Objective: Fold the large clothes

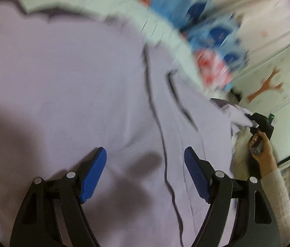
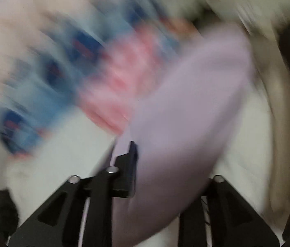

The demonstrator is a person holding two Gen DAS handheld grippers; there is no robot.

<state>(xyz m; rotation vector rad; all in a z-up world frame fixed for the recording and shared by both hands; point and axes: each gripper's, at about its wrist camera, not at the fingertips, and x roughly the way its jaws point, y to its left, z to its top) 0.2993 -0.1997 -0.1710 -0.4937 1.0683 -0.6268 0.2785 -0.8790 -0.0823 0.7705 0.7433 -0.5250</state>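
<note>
A large lilac garment (image 1: 72, 82) lies spread over the bed, with long creases running down its right side. My left gripper (image 1: 145, 151) hovers over it, its blue pads (image 1: 94, 175) wide apart with nothing between them. At the right edge a hand (image 1: 265, 150) holds my right gripper (image 1: 255, 121), which has a bunched corner of the garment at its tip. The right wrist view is heavily blurred. There the lilac cloth (image 2: 196, 86) rises out of my right gripper (image 2: 155, 152) and drapes over its right side, hiding the right finger.
A pale sheet (image 1: 79, 2) covers the bed beyond the garment. A blue and red patterned blanket (image 1: 212, 35) lies bunched at the far side. A white wall with an orange decal (image 1: 266, 84) stands to the right. A fluffy pale sleeve (image 1: 278, 195) reaches in at lower right.
</note>
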